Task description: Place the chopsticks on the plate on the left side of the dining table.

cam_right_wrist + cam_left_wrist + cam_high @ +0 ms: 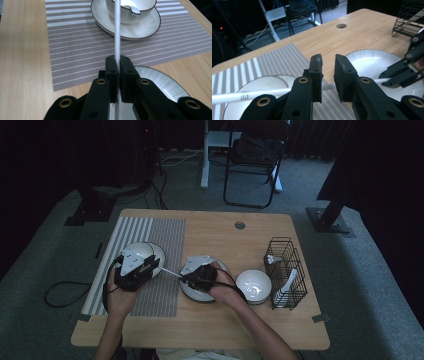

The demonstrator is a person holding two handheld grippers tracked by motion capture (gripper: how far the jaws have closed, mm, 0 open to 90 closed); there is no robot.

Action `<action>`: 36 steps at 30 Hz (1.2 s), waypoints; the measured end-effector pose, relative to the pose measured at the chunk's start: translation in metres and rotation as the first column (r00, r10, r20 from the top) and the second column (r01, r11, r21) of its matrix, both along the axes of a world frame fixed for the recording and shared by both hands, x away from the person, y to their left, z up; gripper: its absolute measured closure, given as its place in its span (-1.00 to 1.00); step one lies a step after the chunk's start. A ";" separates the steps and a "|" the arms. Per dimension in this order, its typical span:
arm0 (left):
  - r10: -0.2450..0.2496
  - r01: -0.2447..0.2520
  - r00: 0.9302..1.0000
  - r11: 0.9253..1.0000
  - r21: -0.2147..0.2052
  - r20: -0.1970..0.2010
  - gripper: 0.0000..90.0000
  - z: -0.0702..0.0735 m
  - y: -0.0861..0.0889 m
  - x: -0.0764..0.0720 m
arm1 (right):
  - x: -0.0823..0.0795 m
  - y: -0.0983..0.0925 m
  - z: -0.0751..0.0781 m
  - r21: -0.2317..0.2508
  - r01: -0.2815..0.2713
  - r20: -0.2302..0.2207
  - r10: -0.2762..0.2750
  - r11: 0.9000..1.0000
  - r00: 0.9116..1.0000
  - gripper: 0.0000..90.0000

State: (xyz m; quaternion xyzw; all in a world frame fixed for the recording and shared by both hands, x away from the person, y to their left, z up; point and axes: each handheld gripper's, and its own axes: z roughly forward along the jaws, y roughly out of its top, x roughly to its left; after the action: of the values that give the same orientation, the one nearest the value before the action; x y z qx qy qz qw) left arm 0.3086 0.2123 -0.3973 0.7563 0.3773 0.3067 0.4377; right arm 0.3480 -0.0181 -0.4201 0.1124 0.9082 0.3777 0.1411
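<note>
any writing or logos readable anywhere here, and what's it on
Small grey mark on the white chopstick, seen in the left gripper view: too blurred to read.
No readable text on the striped placemat, plates, bowl or wire rack.

My black right gripper (117,65) held a white chopstick (117,30). The placemat (75,50) was grey with white stripes, the plate (150,22) white with a dark rim, the table (225,325) light wood.
</note>
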 end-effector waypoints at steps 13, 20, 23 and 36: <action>0.089 -0.089 0.996 0.996 0.009 -0.003 0.70 -0.016 0.018 -0.012 | 0.013 0.021 -0.002 -0.032 -0.024 -0.004 0.024 0.999 1.000 0.93; 0.122 -0.122 0.992 0.992 0.039 -0.002 0.69 -0.026 0.022 -0.016 | 0.016 0.033 -0.005 -0.031 -0.040 0.006 0.040 0.999 0.999 0.93; 0.136 -0.135 0.991 0.990 0.041 -0.007 0.69 -0.031 0.024 -0.018 | 0.018 0.040 -0.007 -0.039 -0.051 0.005 0.052 0.998 0.999 0.93; 0.180 -0.177 0.982 0.982 0.060 -0.051 0.69 -0.055 0.033 -0.013 | 0.029 0.067 -0.025 -0.083 -0.096 -0.008 0.096 0.992 0.995 0.92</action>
State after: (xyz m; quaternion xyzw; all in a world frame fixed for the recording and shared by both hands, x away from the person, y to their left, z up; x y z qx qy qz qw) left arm 0.2956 0.2452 -0.4521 0.7396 0.4471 0.3334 0.3768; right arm 0.3769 0.0489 -0.4448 0.0633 0.9278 0.3455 0.1255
